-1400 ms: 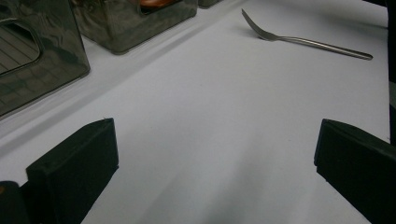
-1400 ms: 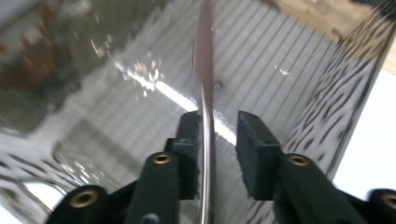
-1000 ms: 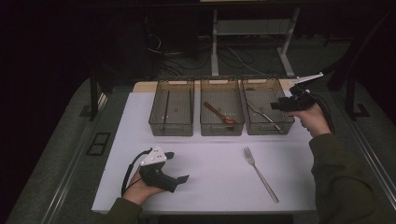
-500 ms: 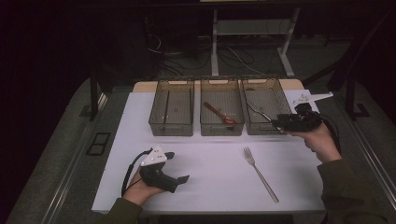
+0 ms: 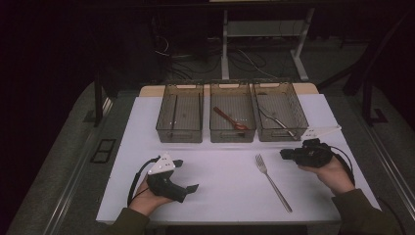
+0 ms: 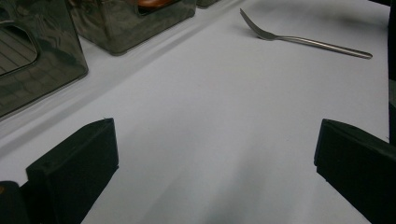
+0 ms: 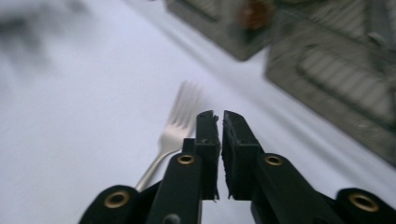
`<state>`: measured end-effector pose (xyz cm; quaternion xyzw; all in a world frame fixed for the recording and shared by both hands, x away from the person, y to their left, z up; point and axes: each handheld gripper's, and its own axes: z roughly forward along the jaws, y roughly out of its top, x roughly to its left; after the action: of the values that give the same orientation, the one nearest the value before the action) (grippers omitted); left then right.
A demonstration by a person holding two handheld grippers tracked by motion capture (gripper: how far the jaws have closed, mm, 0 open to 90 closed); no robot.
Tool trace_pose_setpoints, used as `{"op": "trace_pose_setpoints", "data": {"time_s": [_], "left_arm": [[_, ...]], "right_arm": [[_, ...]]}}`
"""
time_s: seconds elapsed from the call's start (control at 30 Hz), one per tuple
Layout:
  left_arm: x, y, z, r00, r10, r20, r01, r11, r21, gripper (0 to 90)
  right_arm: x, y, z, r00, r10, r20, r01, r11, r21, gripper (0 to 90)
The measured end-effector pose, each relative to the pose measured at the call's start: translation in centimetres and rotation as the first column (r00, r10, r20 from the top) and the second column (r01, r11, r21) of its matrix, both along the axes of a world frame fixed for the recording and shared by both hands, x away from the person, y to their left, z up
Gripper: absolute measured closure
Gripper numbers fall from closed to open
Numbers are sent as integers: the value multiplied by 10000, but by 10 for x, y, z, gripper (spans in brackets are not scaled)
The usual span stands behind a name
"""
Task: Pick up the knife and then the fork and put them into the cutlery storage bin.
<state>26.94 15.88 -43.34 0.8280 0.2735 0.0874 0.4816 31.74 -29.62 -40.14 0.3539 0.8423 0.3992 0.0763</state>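
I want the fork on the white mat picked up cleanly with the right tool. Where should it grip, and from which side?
Grip the fork at mid-handle, the narrow straight part. It lies flat, tines towards the bins, so come down from above with the jaws set across the handle. The right tool sits beside the tines, jaws nearly together after closing on nothing; they would have to open first.

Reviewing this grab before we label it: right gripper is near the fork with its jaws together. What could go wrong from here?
1. The right gripper has just been closing with nothing between its jaws; they stand nearly together, so it would likely have to reopen to take the fork.
2. The fork lies flat on the table; a thin handle may slip or skid when pinched.
3. The right bin already holds a utensil; a dropped fork could land across it.
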Motion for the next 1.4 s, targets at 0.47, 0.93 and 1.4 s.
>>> {"op": "trace_pose_setpoints", "data": {"time_s": [0.47,0.93,1.4], "left_arm": [[0,0,0,10000,23,1,-23,10000,-23,0],[0,1,0,10000,19,4,-19,10000,-16,0],[0,0,0,10000,-14,-14,14,10000,36,0]], "right_arm": [[-43,35,-23,9846,1663,-537,-1703,9822,-793,888],[-58,48,-35,9754,2037,-842,-2170,9542,-2058,890],[-46,26,-34,9925,1173,-355,-1225,9453,-3023,890]]}}
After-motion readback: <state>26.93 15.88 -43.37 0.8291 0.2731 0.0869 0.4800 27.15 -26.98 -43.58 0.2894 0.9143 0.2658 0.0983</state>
